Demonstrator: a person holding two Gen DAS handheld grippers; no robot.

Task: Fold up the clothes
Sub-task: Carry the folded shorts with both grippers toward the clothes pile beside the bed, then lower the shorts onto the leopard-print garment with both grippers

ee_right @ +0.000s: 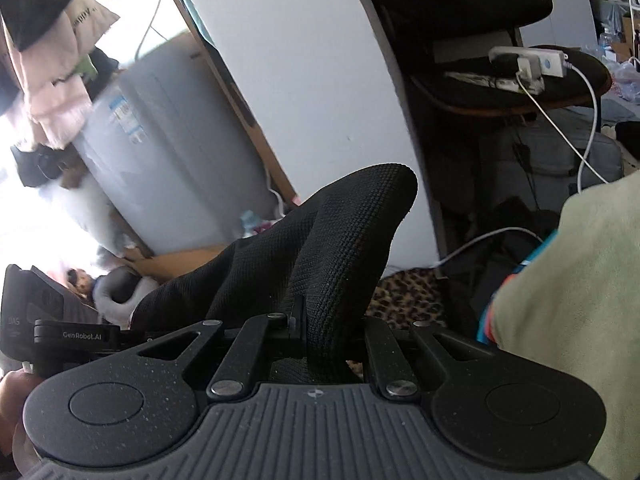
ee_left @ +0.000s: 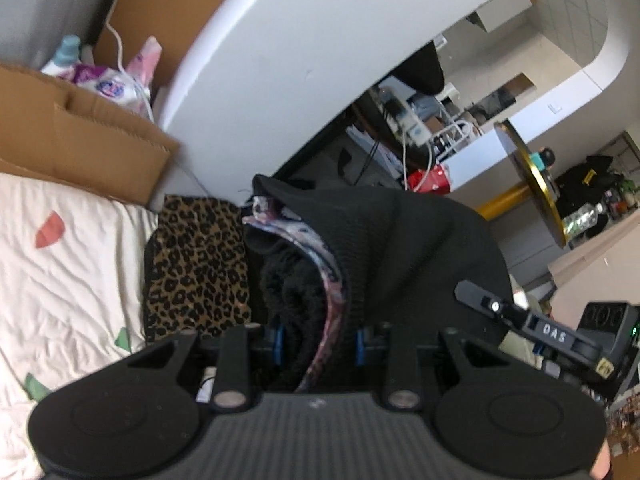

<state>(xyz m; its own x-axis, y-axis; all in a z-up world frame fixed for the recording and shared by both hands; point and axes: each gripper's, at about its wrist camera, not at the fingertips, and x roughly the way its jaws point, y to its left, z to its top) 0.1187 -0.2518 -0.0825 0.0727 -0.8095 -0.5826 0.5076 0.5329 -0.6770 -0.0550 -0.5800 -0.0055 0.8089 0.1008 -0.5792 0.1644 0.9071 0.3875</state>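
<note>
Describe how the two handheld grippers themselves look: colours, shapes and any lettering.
Both are matte black. The left gripper has a ribbed grey body, two round black discs at its sides, silver pivot pins and blue finger pads. The right gripper has the same ribbed grey body, discs and pins. Seen from the left, its side bar reads "DAS"; seen from the right, the left gripper's bar reads "GenRobot.AI".

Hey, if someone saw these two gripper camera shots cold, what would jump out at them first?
The black knit garment fills the middle of both views, bunched and pinched in the right gripper, while the left gripper clamps a thicker bundle of it with a pink floral fabric folded inside. Left of that lie a leopard-print cloth and a wrinkled cream bedsheet.
</note>
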